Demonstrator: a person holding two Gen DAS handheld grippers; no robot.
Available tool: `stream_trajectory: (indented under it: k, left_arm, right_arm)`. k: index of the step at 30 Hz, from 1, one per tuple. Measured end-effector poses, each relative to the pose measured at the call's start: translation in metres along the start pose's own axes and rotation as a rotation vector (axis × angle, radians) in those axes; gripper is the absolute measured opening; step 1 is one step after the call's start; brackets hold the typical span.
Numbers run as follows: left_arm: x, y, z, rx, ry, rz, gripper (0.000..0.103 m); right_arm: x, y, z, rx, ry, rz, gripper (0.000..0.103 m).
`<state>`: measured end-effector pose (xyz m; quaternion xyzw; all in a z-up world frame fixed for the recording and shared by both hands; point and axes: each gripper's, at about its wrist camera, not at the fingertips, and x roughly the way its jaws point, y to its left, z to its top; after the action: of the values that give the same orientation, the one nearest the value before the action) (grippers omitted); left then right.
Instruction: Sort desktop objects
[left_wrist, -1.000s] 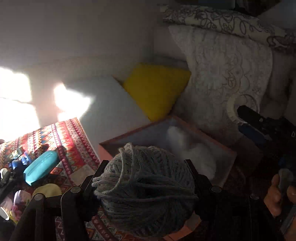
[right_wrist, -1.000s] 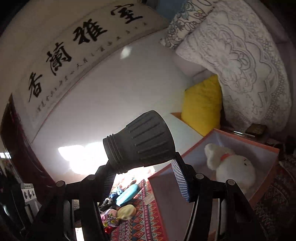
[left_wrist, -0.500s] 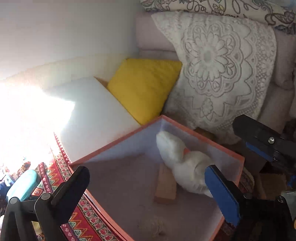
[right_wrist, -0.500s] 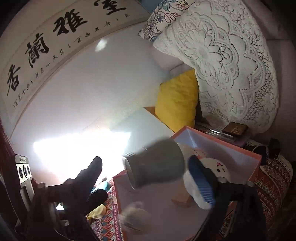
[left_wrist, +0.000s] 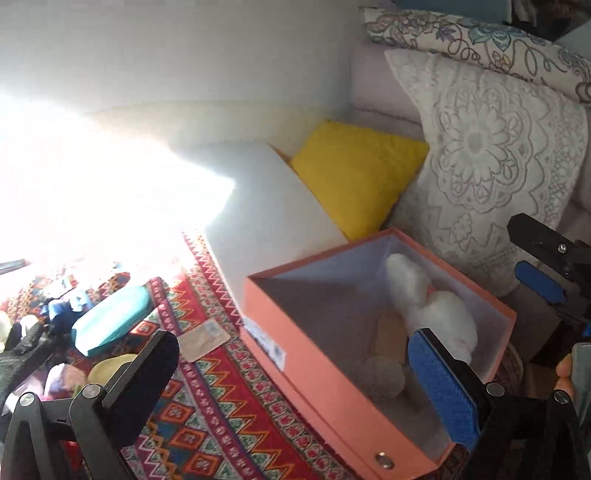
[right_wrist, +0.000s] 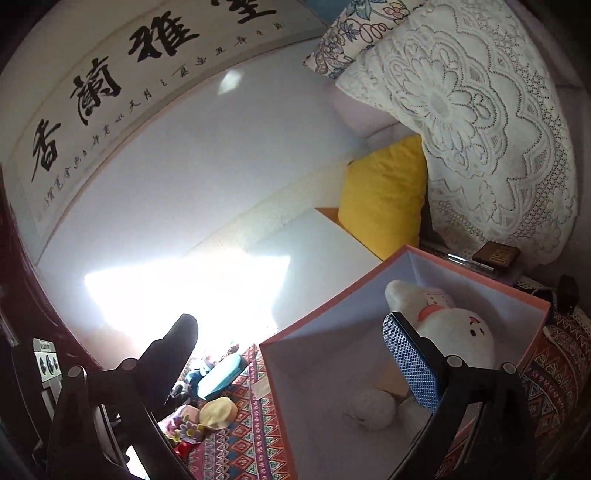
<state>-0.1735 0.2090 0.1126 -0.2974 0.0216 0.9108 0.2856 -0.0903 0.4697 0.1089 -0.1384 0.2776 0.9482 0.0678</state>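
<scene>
Both tongs, left (left_wrist: 303, 384) and right (right_wrist: 295, 365), dropped their loads into orange box (left_wrist: 332, 373); now wide open, empty. Yarn ball (right_wrist: 369, 408) inside. Next: teal case (left_wrist: 110, 319), left of frame.

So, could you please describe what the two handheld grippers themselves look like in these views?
Both are black frames of angular linkage bars joined by round silver screws. On the left gripper, one finger is plain black and the other carries a blue textured pad. The right gripper matches: a dark finger and a blue pad with a fine grid pattern. No cables or sleeves show.
</scene>
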Motion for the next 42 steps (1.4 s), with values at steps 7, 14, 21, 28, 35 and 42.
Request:
stream_trajectory:
  k: [7,14,21,28,35,42]
  left_arm:
    - [-0.059,0.099,-0.049,-0.100,0.008,0.142,0.102]
    - [-0.091,0.214,-0.137,-0.196,0.105,0.338,0.102]
    - [-0.079,0.278,-0.177,-0.228,0.138,0.337,0.102]
    - [-0.022,0.297,-0.143,-0.090,0.144,0.317,0.102]
    - [0.035,0.327,-0.135,-0.011,0.220,0.345,0.056]
    - [0.011,0.361,-0.125,-0.158,0.177,0.239,0.006]
  right_arm:
    - [0.028,0.068,-0.030,-0.103,0.084,0.041,0.102]
    - [0.082,0.137,-0.088,-0.172,0.253,0.129,0.102]
    - [0.164,0.177,-0.180,-0.010,0.588,0.255,0.102]
    - [0.217,0.202,-0.276,0.168,0.909,0.299,0.102]
    - [0.236,0.233,-0.321,0.111,0.980,0.257,0.090]
    - [0.248,0.243,-0.333,0.109,1.043,0.320,0.080]
